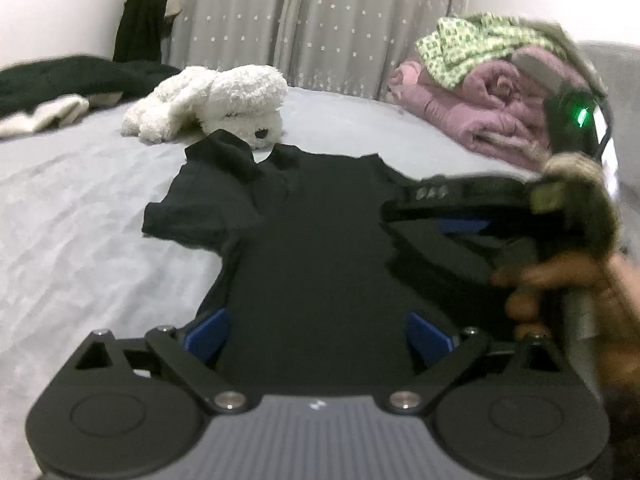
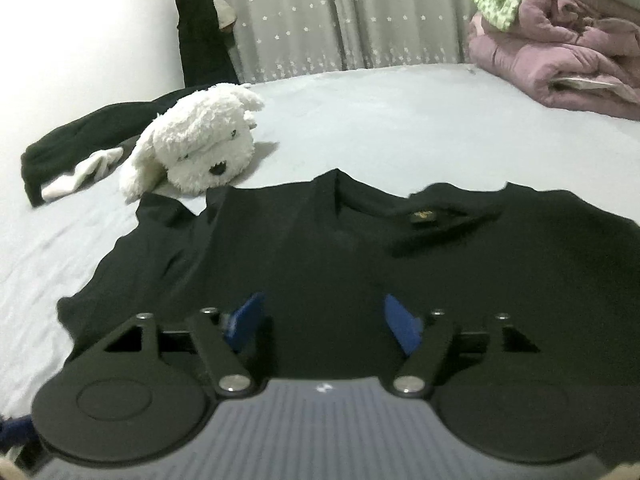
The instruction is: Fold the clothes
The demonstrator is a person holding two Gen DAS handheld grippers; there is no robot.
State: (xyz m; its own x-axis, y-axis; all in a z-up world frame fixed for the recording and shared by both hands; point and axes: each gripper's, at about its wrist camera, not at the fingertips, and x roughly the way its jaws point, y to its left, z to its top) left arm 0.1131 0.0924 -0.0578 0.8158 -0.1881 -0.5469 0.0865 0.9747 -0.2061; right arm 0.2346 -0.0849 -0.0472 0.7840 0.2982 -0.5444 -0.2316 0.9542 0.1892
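A black shirt (image 2: 320, 248) is lying spread flat, collar toward the far edge of the bed (image 2: 380, 120), with a white plush dog (image 2: 200, 148) just beyond its collar. The left gripper (image 1: 316, 334) and the right gripper (image 2: 322, 322) are both hovering over the hem end with blue fingers (image 2: 402, 322) standing wide apart and gripping nothing; judging by this, the fold is only beginning, and the next move calls for pinching an edge or sleeve. The hem is hiding beneath the gripper bodies, and motion blur is smearing the person's hand (image 1: 560, 288).
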